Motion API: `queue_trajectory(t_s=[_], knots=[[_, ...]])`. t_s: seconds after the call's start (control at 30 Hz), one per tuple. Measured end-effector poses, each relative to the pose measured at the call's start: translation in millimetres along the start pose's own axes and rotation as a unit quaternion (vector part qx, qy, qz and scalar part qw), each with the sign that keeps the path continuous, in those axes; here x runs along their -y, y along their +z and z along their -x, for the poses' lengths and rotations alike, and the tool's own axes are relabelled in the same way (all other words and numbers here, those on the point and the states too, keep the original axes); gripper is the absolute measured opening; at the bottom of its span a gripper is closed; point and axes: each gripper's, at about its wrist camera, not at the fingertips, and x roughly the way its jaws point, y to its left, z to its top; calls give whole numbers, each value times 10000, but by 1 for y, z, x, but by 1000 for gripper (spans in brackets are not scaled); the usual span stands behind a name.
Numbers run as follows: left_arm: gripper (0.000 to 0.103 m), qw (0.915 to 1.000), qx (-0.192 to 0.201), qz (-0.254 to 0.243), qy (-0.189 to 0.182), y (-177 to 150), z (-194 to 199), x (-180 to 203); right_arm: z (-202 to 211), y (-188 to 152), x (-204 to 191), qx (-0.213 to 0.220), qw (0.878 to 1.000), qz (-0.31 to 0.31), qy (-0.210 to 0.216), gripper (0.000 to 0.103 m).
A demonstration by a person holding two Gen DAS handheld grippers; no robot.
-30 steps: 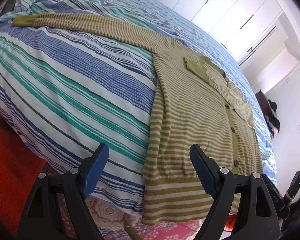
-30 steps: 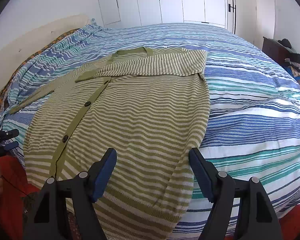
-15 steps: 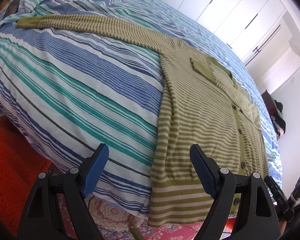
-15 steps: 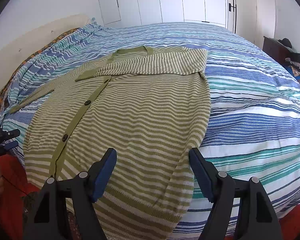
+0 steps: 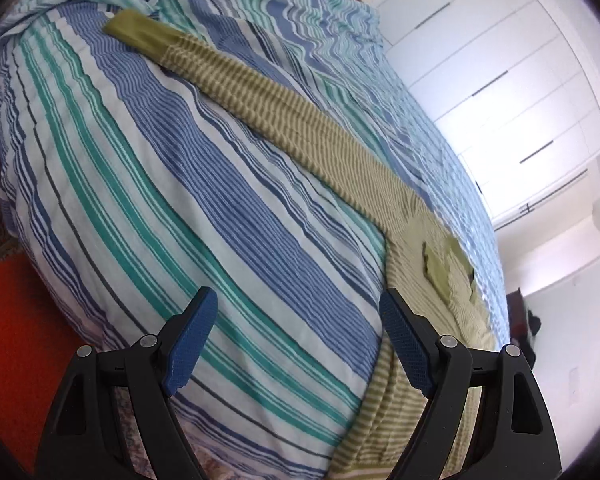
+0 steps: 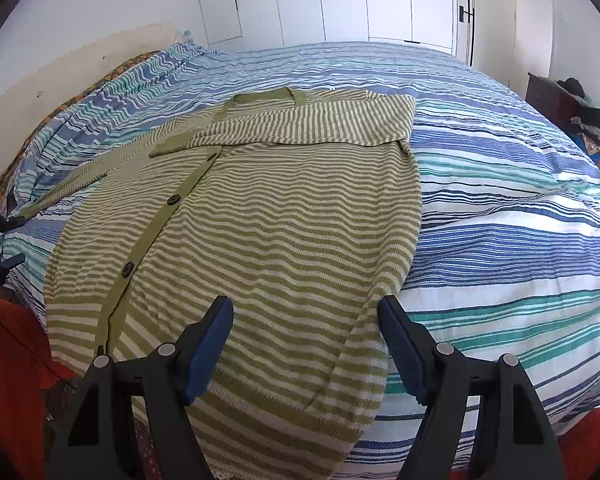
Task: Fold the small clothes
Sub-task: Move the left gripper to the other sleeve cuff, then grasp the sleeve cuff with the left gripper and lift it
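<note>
Both grippers hold nothing: the left gripper (image 5: 298, 344) gapes over bare striped bedspread (image 5: 148, 200), the right gripper (image 6: 306, 346) gapes above the hem of the green-and-cream striped cardigan (image 6: 268, 216). No writing or label is readable anywhere. That cardigan lies buttoned and flat on the bed, one sleeve (image 6: 304, 126) folded across the chest, the other sleeve (image 5: 284, 120) stretched out straight. White wardrobe doors (image 6: 340, 0) fill the far wall; red rug (image 5: 16, 320) covers the floor beside the bed
</note>
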Motion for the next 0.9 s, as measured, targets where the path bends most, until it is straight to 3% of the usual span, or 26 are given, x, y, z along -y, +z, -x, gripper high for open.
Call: queue_trajectory(t_s=[0.13, 0.27, 0.6, 0.63, 0.67, 0.7, 0.8, 0.9], knots=[[84, 9971, 360, 648, 177, 71, -7, -45, 6, 4, -3, 66, 10000, 50, -11, 74], [84, 9933, 292, 1074, 299, 120, -34, -79, -2, 3, -10, -103, 9998, 177, -88, 74], [84, 9773, 894, 1876, 408, 178, -74, -118, -19, 1, -25, -413, 9972, 524, -346, 74], [73, 9773, 925, 1848, 469, 181, -75, -117, -20, 1, -25, -422, 9971, 521, -355, 74], [26, 9798, 886, 1721, 511, 185, -77, -113, -20, 1, -26, -428, 9971, 523, -356, 74], [2, 9843, 648, 1540, 575, 190, -82, -109, -21, 1, -26, -430, 9970, 532, -358, 74], [5, 9892, 668, 947, 902, 198, -74, -82, -22, 3, -29, -399, 9971, 569, -300, 74], [5, 9947, 582, 413, 737, 201, -70, -36, -22, 5, -35, -334, 9971, 671, -159, 74]])
